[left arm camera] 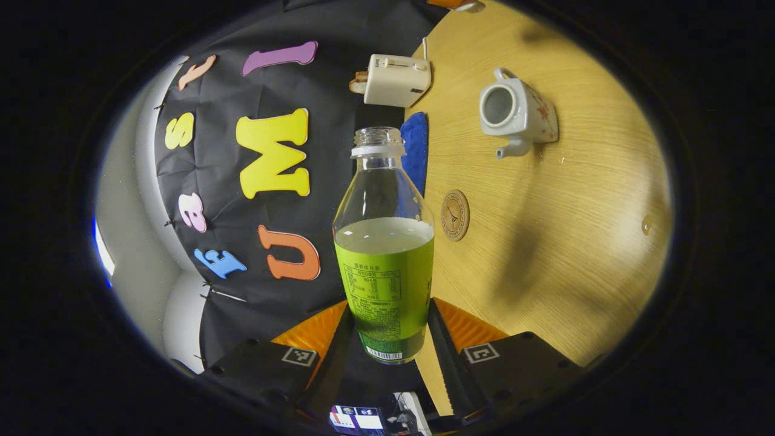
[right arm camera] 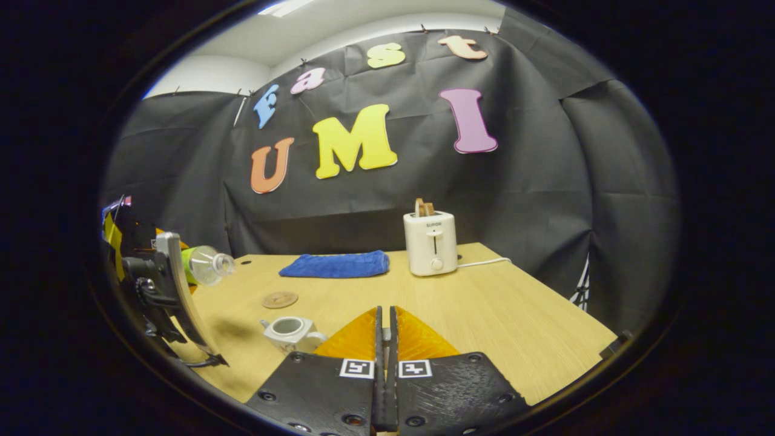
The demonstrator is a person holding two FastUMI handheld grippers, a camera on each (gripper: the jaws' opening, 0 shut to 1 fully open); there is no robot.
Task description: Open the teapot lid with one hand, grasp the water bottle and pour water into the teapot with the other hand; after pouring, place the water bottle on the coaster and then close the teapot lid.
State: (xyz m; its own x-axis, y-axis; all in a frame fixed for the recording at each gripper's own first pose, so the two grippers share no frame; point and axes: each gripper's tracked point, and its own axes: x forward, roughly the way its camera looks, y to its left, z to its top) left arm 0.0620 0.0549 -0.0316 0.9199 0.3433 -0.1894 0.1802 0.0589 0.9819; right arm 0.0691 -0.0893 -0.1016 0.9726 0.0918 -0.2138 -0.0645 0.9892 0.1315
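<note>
My left gripper [left arm camera: 387, 315] is shut on the lower body of an uncapped water bottle [left arm camera: 384, 242] with a green label, and it is about half full. In the right gripper view the bottle [right arm camera: 206, 264] lies tipped on its side in the air, mouth pointing right, above and left of the white teapot [right arm camera: 290, 332]. The teapot [left arm camera: 517, 112] stands open on the table, without its lid. A round cork coaster [left arm camera: 455, 215] lies between bottle and teapot. My right gripper [right arm camera: 385, 318] is closed, with a small pale piece, apparently the lid's knob, pinched in the slit.
A white toaster [right arm camera: 430, 243] with bread in it stands at the back of the wooden table [right arm camera: 484, 303], its cord running right. A folded blue cloth [right arm camera: 336, 264] lies to its left, behind the coaster [right arm camera: 280, 299].
</note>
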